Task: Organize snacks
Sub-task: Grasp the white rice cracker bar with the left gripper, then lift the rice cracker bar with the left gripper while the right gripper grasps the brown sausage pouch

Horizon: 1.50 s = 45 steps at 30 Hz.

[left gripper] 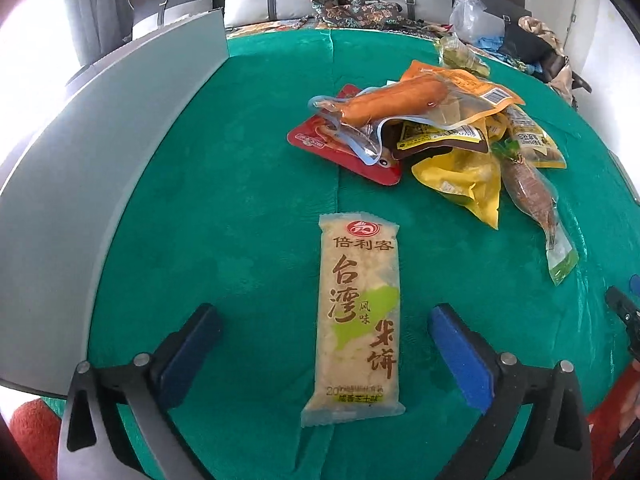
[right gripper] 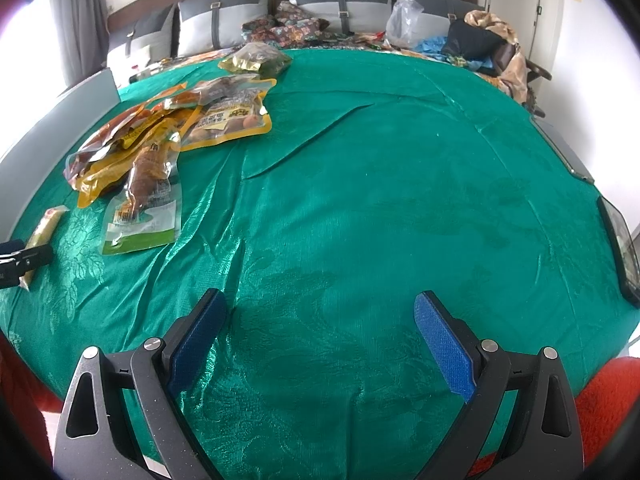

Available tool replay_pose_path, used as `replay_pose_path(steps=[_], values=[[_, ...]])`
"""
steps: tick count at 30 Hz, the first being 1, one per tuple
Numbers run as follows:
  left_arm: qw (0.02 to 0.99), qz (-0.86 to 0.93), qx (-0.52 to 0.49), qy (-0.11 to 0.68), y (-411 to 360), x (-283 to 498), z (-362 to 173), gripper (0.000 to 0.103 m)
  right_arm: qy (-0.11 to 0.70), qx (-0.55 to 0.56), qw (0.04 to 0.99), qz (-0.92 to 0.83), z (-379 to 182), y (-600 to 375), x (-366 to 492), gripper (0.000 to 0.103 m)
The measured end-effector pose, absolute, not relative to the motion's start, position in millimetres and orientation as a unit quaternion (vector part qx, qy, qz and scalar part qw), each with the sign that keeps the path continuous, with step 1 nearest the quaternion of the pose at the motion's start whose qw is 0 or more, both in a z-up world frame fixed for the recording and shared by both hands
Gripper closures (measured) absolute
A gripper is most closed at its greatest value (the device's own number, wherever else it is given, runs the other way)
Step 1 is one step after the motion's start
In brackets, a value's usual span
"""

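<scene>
A pale rice-cracker pack (left gripper: 356, 312) with brown Chinese lettering lies lengthwise on the green cloth (left gripper: 248, 184). My left gripper (left gripper: 324, 320) is open, its blue-padded fingers on either side of the pack, apart from it. A heap of snack packs (left gripper: 440, 132) lies beyond, with an orange sausage pack (left gripper: 396, 102) on top. My right gripper (right gripper: 320, 312) is open and empty over bare green cloth (right gripper: 380, 200). In the right wrist view the heap (right gripper: 160, 140) is far left, and the cracker pack (right gripper: 42, 236) shows beside the other gripper's finger.
A grey box wall (left gripper: 80, 184) stands along the left edge of the cloth. A green-gold bag (right gripper: 256, 60) lies at the far side. Cushions (right gripper: 340, 4), patterned fabric, a plastic bag (right gripper: 404, 20) and clothes line the back. A dark device (right gripper: 622, 244) lies at the right edge.
</scene>
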<state>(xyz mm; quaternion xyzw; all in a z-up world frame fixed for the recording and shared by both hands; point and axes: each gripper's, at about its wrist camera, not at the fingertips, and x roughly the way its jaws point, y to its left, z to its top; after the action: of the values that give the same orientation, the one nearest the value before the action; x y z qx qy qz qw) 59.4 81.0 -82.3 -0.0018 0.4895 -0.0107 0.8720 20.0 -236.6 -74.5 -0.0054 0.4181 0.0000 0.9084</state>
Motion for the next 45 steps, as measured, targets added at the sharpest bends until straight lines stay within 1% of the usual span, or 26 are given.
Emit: replay_pose_path(steps=[14,17,19,21,22,24,25,26,27,29,32,34,36,38,41,42,45], values=[[0.871,-0.013,0.002,0.49,79.0,56.7,-82.7,0.0,0.415,-0.005,0.91,0.0,-74.8,-236.8,17.7,0.006],[0.87,-0.018,0.004,0.493,76.5,55.7,-82.3,0.001,0.415,-0.005,0.91,0.0,-74.8,-236.8,17.7,0.006],[0.87,-0.028,0.009,0.492,72.3,54.7,-80.7,0.007,0.415,-0.005,0.91,0.0,-74.8,-236.8,17.7,0.006],[0.87,-0.04,0.017,0.49,67.3,53.8,-78.3,0.018,0.415,-0.005,0.91,0.0,-74.7,-236.8,17.6,0.006],[0.87,-0.047,0.022,0.49,64.1,53.5,-77.1,0.02,0.415,-0.005,0.91,0.0,-74.8,-236.8,17.6,0.006],[0.871,-0.056,0.026,0.488,60.5,52.7,-75.7,0.029,0.414,-0.005,0.91,0.0,-74.8,-236.8,17.6,0.006],[0.871,-0.061,0.028,0.488,58.9,52.2,-74.7,0.032,0.414,-0.005,0.91,0.0,-74.8,-236.8,17.6,0.006],[0.871,-0.067,0.03,0.486,56.6,51.5,-73.5,0.042,0.414,-0.005,0.91,0.0,-74.6,-237.0,17.4,0.006],[0.872,-0.07,0.034,0.484,54.8,50.9,-72.2,0.057,0.414,-0.005,0.91,0.0,-74.6,-237.1,17.4,0.006],[0.872,-0.074,0.035,0.483,52.7,50.9,-69.9,0.074,0.414,-0.005,0.91,0.0,-74.7,-237.0,17.4,0.006],[0.872,-0.071,0.025,0.483,54.4,50.9,-70.1,0.074,0.425,-0.001,0.905,0.003,-71.9,-238.7,19.7,0.006],[0.873,-0.069,0.005,0.483,59.1,50.5,-69.4,0.074,0.426,0.041,0.903,0.025,-64.3,-248.0,21.4,0.007],[0.873,-0.068,-0.021,0.482,66.2,50.8,-68.8,0.074,0.4,0.121,0.906,0.065,-48.7,-260.0,22.9,0.007],[0.872,-0.071,-0.052,0.482,74.2,51.3,-68.8,0.074,0.401,0.145,0.898,0.113,-35.5,-252.5,37.5,0.007],[0.872,-0.071,-0.073,0.479,82.6,50.8,-66.5,0.074,0.441,0.083,0.877,0.17,-26.4,-209.5,75.4,0.007],[0.873,-0.069,-0.076,0.477,85.5,49.6,-65.2,0.074,0.453,0.065,0.87,0.184,-25.8,-194.0,88.2,0.009],[0.875,-0.067,-0.094,0.471,96.6,45.4,-61.2,0.074,0.505,0.026,0.838,0.204,-36.1,-149.2,128.1,0.01]])
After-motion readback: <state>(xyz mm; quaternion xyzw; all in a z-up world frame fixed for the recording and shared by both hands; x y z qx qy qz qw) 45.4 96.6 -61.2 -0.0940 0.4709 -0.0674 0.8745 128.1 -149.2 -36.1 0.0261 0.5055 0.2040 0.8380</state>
